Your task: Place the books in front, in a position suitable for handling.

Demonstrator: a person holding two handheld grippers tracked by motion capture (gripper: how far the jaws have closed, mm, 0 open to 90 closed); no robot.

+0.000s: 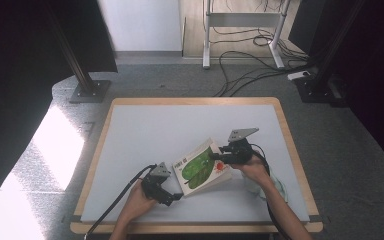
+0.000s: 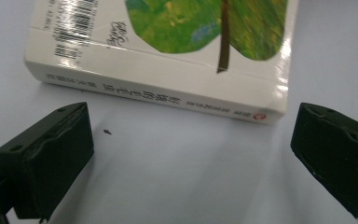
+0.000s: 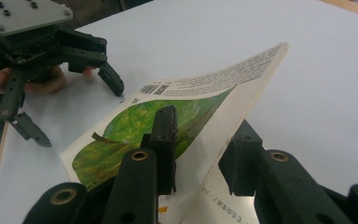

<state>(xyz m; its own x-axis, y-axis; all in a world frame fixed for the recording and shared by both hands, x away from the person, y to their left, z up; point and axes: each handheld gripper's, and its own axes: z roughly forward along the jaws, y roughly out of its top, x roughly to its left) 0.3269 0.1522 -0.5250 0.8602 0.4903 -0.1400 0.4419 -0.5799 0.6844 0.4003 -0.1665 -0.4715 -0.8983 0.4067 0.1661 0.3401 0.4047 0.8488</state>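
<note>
White softcover book with a green leaf cover lay near the front of the white table; right gripper pinched its lifted cover, left gripper spread wide beside the spine.

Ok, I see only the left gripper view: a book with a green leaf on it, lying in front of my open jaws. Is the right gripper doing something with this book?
Observer: Yes. The right gripper is shut on the cover, one jaw on the leaf picture, the other under it.
Operator: Is the cover flat on the book?
Observer: No, it is lifted at the edge away from the spine; a white page shows beneath.
Operator: Where on the table is the book?
Observer: In the high view the book lies in the near half of the white table, about mid-width, at an angle.
</note>
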